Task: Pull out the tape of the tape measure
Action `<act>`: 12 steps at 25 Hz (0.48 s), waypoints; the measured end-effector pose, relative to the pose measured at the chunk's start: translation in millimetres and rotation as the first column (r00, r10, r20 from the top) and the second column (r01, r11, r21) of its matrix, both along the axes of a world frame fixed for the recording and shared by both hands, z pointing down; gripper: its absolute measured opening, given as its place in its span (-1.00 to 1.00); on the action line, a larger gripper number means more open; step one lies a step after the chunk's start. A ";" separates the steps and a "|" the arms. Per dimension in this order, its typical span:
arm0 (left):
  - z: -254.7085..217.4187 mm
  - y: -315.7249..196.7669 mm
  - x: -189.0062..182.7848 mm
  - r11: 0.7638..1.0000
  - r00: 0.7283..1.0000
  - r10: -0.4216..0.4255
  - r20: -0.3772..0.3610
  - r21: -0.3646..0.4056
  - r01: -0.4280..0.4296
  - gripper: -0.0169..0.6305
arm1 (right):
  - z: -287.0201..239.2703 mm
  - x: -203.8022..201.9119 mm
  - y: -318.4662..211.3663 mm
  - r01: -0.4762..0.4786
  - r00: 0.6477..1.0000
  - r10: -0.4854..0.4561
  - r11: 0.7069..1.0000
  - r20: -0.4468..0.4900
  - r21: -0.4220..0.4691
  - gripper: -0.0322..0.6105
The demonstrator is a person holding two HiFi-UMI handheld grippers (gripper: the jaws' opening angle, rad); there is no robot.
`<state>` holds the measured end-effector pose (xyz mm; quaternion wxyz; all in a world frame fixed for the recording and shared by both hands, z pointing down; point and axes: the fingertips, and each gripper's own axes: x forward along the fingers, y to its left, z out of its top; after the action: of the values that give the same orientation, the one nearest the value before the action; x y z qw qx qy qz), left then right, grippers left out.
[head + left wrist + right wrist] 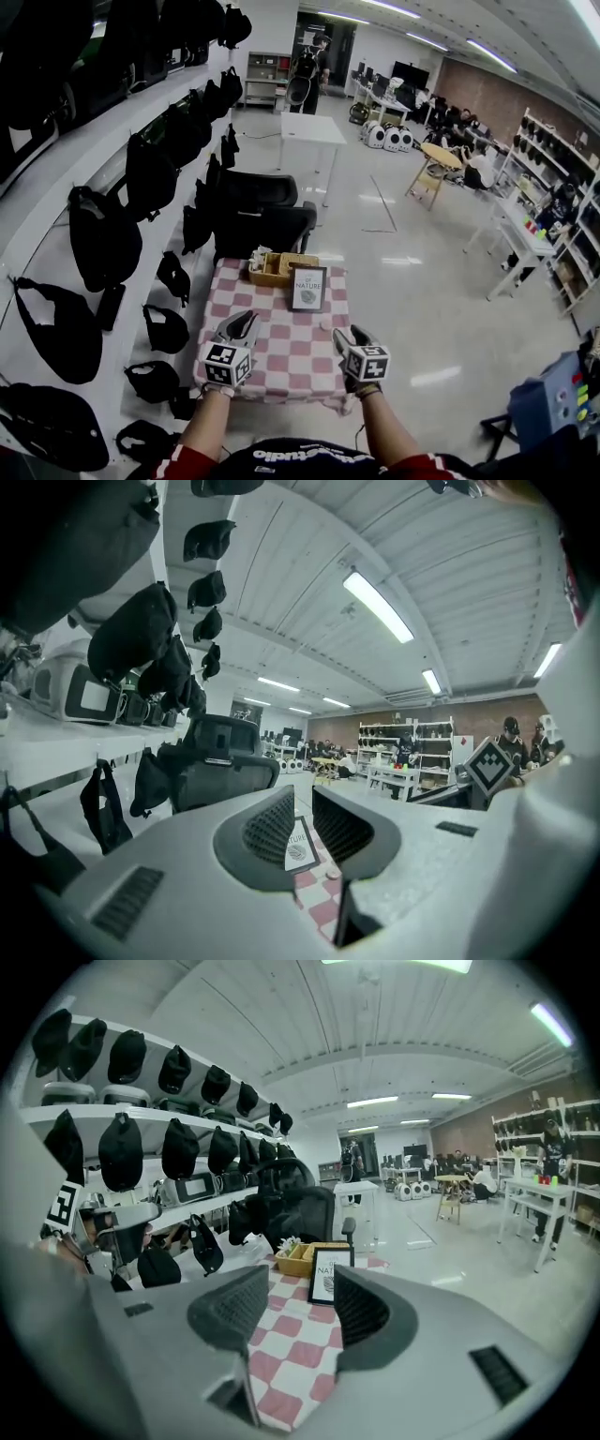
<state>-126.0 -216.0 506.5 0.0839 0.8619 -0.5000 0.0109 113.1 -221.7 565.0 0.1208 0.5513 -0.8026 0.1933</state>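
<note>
As left gripper [242, 325] and right gripper [350, 338] hover open, framed sign [307, 288] upright

A big open lab or workshop hall is shown here: long wall shelves [66, 169] are hung with black bags [101, 234], strip lights [492, 54] are run along a high ceiling, white tables [312, 127] are spread over a polished floor [412, 281], and open racks [548, 141] are lined up on the right. People [483, 167] are seated at desks near a brick wall [487, 86], and a small checked-cloth table [281, 352] is set up in front
</note>
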 end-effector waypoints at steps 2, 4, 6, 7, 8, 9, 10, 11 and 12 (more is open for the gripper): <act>-8.0 2.2 -1.2 1.000 1.000 -0.010 0.003 0.008 0.010 -0.80 | -10.4 0.9 -2.9 0.020 1.000 -0.020 0.999 -0.010 0.026 -0.24; -14.0 3.7 -0.5 1.000 1.000 -0.023 0.001 0.013 0.023 -0.80 | -23.5 5.4 -2.6 0.027 1.000 -0.027 0.998 -0.007 0.055 -0.24; -20.6 3.9 1.4 0.999 0.999 -0.035 -0.008 0.019 0.035 -0.80 | -32.3 13.4 -3.3 0.037 0.999 -0.037 0.996 -0.008 0.086 -0.24; -24.3 4.1 2.6 0.999 0.999 -0.040 -0.012 0.022 0.041 -0.80 | -36.3 17.3 -3.2 0.039 0.999 -0.039 0.994 -0.004 0.098 -0.24; -27.9 4.7 4.1 0.999 0.999 -0.045 -0.014 0.026 0.045 -0.80 | -39.8 21.4 -2.4 0.036 0.999 -0.037 0.994 0.004 0.107 -0.24; -30.7 5.7 5.8 0.998 0.999 -0.049 -0.009 0.028 0.049 -0.80 | -42.9 25.8 -0.6 0.030 0.999 -0.032 0.993 0.016 0.112 -0.24; -33.1 6.6 7.4 0.998 0.999 -0.053 0.000 0.030 0.053 -0.80 | -46.2 30.1 1.2 0.022 0.999 -0.025 0.993 0.028 0.116 -0.24; -36.4 7.2 9.2 0.998 0.998 -0.055 0.009 0.035 0.055 -0.80 | -50.7 33.9 2.6 0.016 0.999 -0.021 0.992 0.039 0.122 -0.24; -41.2 7.9 11.2 0.998 0.998 -0.056 0.011 0.042 0.056 -0.80 | -56.9 36.7 3.4 0.012 0.999 -0.018 0.991 0.048 0.133 -0.24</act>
<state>-114.8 -208.0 465.3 0.0630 0.8489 -0.5247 0.0033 149.8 -218.3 508.1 0.0655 0.5471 -0.8206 0.1521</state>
